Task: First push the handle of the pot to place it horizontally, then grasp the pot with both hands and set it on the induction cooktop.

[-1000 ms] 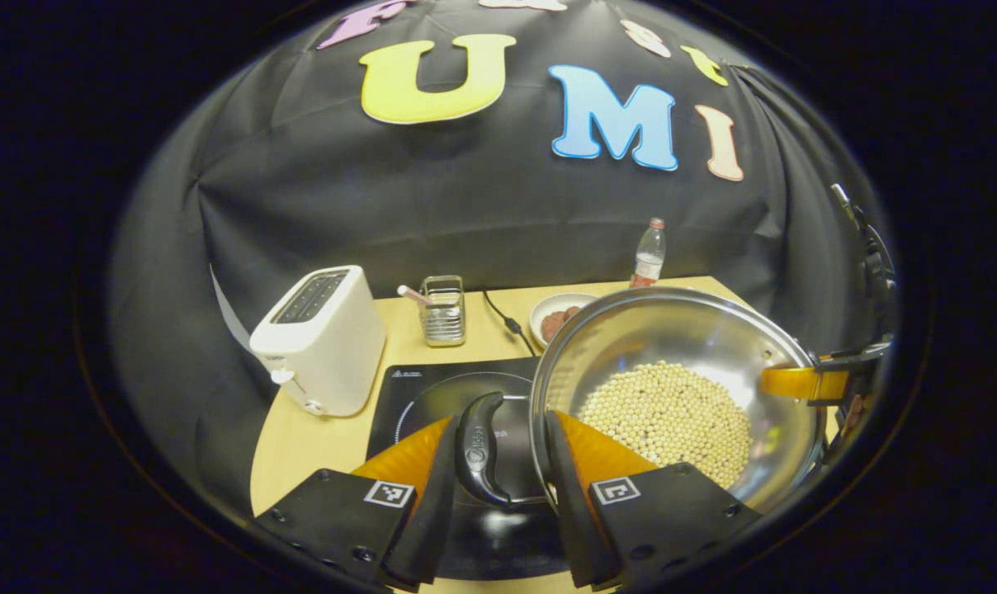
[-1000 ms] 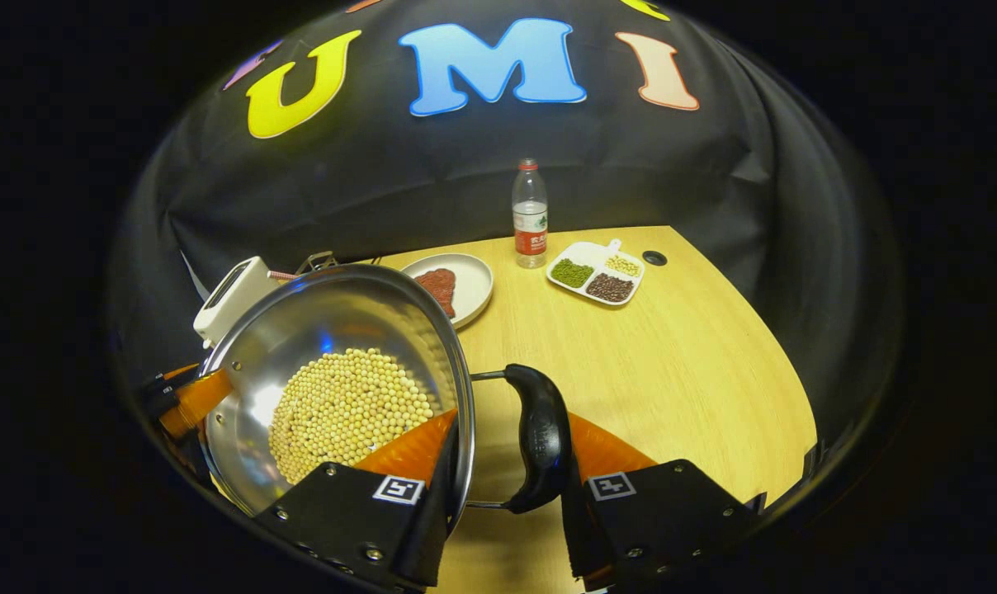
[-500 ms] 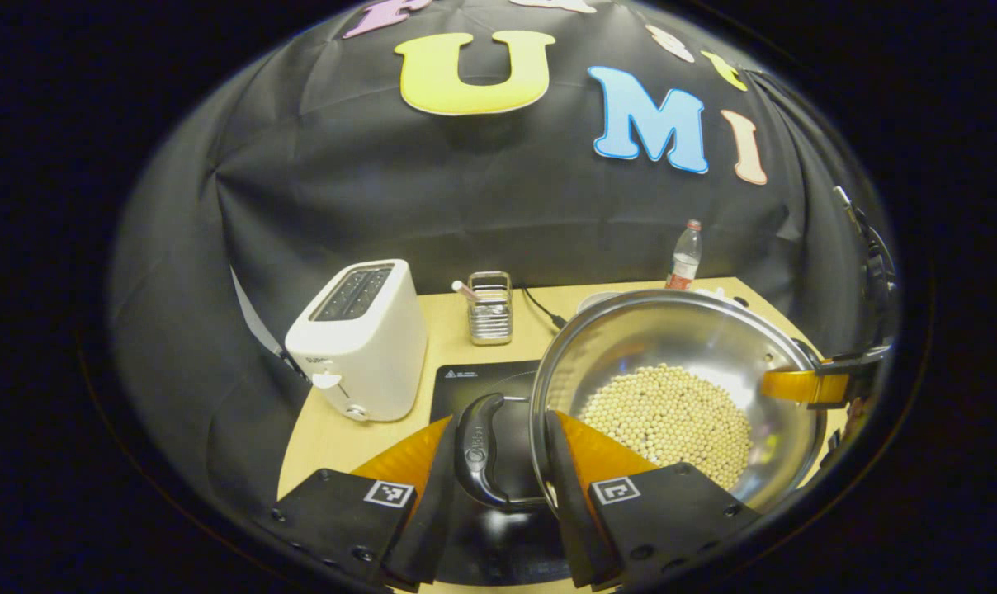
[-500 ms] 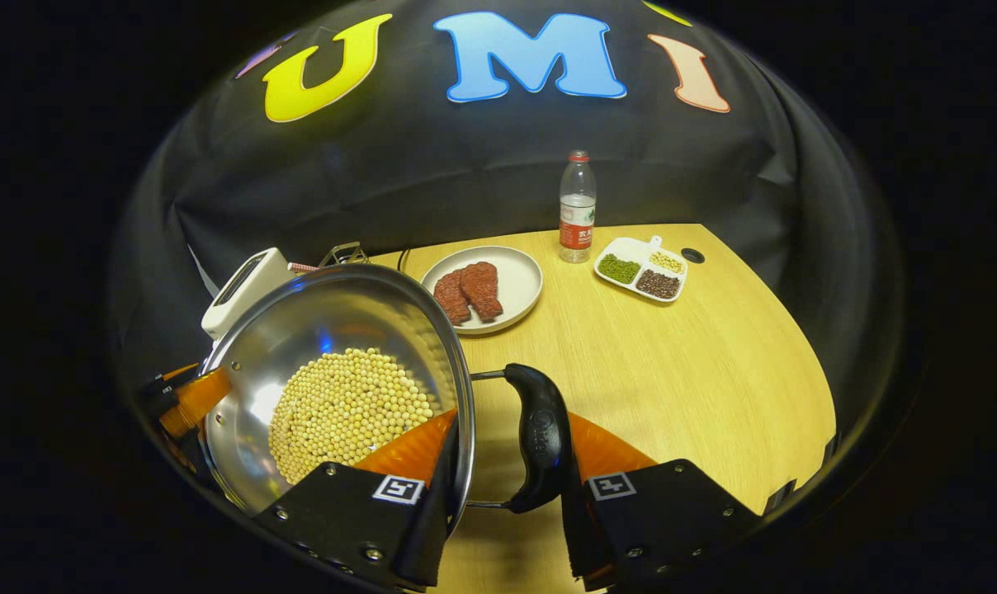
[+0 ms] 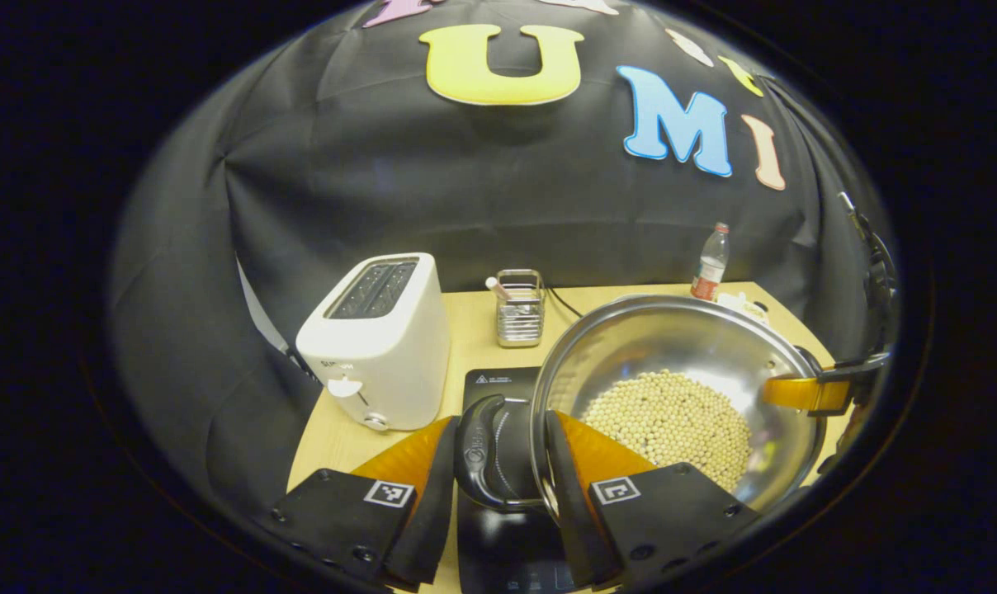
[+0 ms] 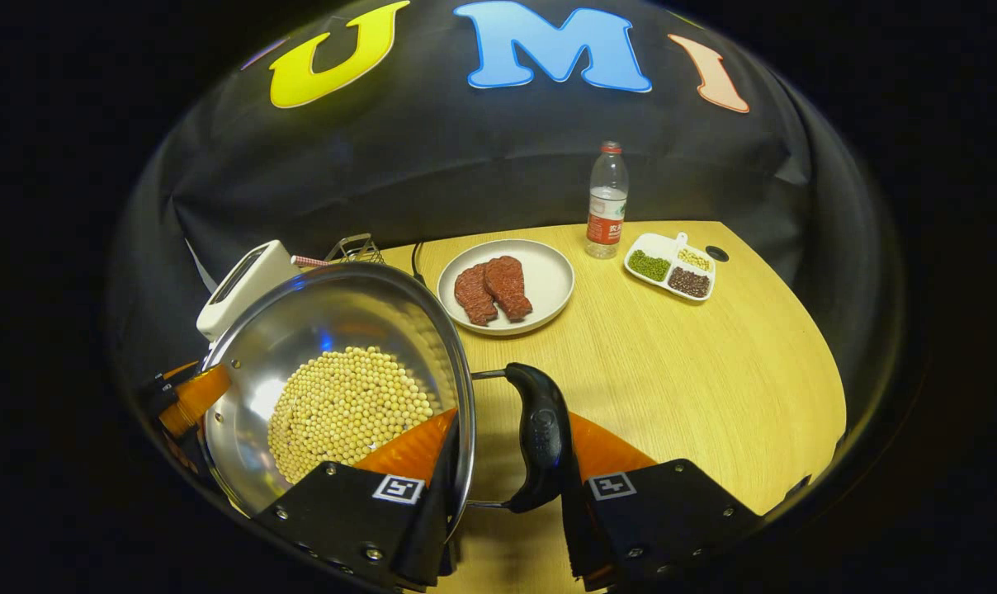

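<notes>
Pale wood-grain table, round shiny steel pot, both tongs gripping handles

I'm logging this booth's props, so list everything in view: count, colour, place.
pot: 1, steel, held above the cooktop, pale beans inside
induction cooktop: 1, black, under the pot
toaster: 1, white, left of the cooktop
wire holder: 1, metal, behind the cooktop
plate: 1, white, two red meat pieces
bottle: 1, clear, by the wall
divided dish: 1, white, right of the bottle
table: 1, light wood
left gripper: around the pot's left handle
right gripper: around the right handle
</notes>
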### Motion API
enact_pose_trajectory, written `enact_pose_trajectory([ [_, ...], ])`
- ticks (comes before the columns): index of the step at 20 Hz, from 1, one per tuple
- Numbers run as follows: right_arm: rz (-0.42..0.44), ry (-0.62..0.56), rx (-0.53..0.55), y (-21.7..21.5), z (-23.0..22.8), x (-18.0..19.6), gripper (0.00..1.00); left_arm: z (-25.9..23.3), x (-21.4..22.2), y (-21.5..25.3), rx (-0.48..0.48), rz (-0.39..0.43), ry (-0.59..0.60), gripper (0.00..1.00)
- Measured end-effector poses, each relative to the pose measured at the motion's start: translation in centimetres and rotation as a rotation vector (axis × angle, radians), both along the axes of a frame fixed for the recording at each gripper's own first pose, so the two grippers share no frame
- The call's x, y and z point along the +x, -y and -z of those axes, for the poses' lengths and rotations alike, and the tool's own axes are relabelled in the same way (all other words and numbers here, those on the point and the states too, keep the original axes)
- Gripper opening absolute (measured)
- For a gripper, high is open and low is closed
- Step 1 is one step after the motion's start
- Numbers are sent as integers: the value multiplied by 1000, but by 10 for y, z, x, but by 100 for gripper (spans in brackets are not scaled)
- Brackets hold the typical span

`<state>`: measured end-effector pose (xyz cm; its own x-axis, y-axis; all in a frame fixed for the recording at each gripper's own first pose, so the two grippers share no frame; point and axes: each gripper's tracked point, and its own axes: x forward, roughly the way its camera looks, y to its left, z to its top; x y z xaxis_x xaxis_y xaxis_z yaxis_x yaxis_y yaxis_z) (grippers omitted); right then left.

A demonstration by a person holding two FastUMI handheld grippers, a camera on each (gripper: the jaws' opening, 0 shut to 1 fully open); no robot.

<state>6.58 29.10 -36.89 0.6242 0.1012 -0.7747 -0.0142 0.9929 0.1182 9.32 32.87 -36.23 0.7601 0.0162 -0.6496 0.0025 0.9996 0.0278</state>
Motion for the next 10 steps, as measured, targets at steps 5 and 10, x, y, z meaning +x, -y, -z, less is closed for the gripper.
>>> enact_pose_trajectory([
  [5, -3, -6, -4, -18, 12, 14, 58, 22, 11, -18, -7, -20, -11, 67],
  [10, -3, -12, -9, -34, 23, 22, 58, 36, 18, -35, -13, -31, -25, 64],
])
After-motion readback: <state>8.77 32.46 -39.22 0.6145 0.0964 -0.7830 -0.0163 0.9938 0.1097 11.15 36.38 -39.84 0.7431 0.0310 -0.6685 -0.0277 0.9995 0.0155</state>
